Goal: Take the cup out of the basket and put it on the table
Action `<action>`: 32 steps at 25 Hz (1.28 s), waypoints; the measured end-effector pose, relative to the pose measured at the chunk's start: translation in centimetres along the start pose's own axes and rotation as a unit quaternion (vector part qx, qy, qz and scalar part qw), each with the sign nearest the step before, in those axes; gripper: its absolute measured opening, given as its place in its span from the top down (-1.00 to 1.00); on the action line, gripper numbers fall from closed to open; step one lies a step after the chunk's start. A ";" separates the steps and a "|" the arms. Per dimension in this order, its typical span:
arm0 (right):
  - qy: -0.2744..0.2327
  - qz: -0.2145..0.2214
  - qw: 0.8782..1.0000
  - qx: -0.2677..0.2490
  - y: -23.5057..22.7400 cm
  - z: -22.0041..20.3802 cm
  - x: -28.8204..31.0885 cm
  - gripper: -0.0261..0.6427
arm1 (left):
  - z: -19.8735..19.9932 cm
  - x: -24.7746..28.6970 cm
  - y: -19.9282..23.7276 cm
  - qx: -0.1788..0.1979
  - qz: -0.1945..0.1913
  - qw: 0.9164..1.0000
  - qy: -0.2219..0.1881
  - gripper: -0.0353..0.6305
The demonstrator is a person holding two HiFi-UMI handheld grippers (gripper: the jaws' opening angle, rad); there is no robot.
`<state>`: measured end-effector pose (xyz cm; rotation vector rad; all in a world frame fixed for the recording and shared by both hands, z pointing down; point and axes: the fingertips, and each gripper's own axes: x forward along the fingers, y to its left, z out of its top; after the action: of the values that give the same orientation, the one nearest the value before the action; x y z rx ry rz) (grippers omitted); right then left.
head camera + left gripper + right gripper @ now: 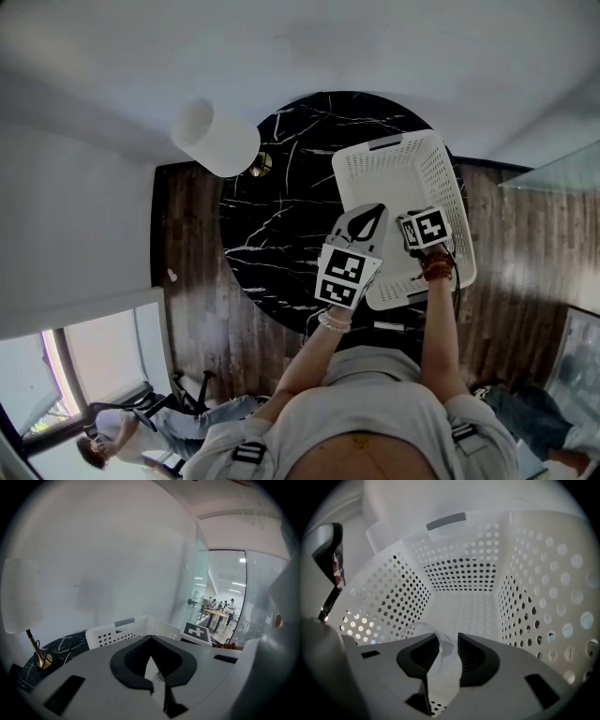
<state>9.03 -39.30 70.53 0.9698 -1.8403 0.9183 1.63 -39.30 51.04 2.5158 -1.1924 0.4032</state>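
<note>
A clear cup [419,630] lies low in the white perforated basket [394,145], near its left wall [384,597]. The cup shows only in the right gripper view. My right gripper [448,639] is down inside the basket, open, with part of the cup's rim in the gap between its jaws. Its marker cube [427,228] sits over the basket's near half. My left gripper [373,214] hangs above the basket's near-left rim, shut with nothing in it. In the left gripper view its tips [150,638] meet, and the basket [117,630] stands beyond them.
The basket stands on the right side of a round black marble table [272,234]. A lamp with a white shade [216,138] and a brass base [261,164] stands at the table's far left. Dark wooden floor surrounds the table. A person [112,436] sits at lower left.
</note>
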 end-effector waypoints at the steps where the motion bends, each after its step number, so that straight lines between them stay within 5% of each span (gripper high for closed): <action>1: 0.000 0.001 1.000 0.001 0.0 0.0 0.0 0.55 | 0.0 0.0 0.0 0.000 0.000 1.000 0.000 0.88; 32: -0.034 -0.023 0.999 0.013 -1.6 -0.4 -1.2 0.78 | -0.3 -0.1 0.0 -0.001 -0.003 1.000 0.002 0.88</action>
<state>10.94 -39.35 69.92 1.0674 -1.8598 0.8943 1.57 -39.14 51.27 2.5143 -1.1825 0.4056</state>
